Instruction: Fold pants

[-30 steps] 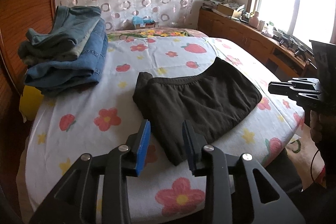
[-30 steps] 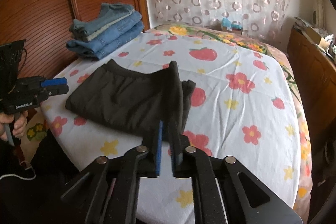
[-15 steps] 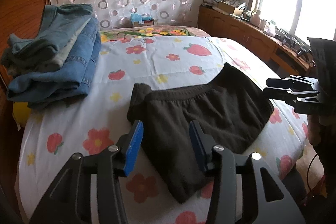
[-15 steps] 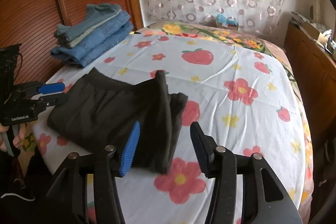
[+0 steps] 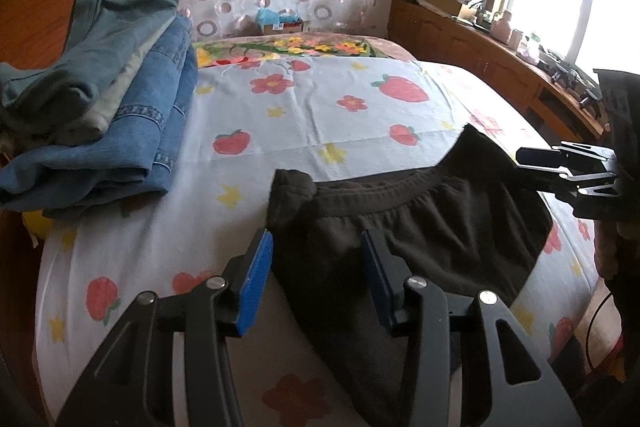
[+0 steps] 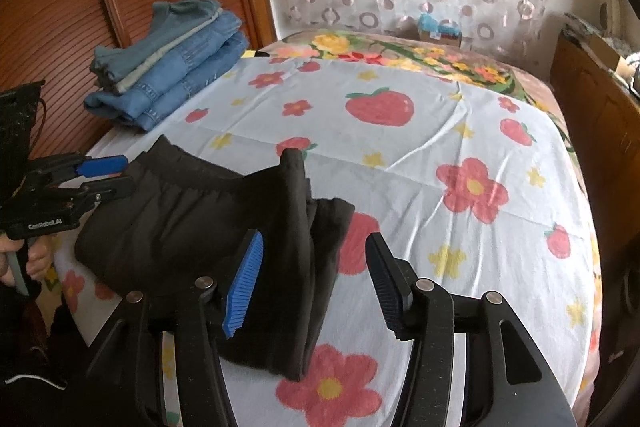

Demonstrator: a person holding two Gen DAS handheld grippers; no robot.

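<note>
Flowered bedsheet point(image 6: 420, 147) bears folded, dark brown pants point(image 6: 200, 227).

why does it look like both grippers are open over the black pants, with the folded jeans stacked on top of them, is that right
Not quite. Both the left gripper and the right gripper are open over the black pants, but the folded jeans sit apart on the bed, by the wooden headboard. The right wrist view shows it.

Both wrist views face the bed point(image 5: 304, 115), sharing, seemingly, its whole top.
</note>
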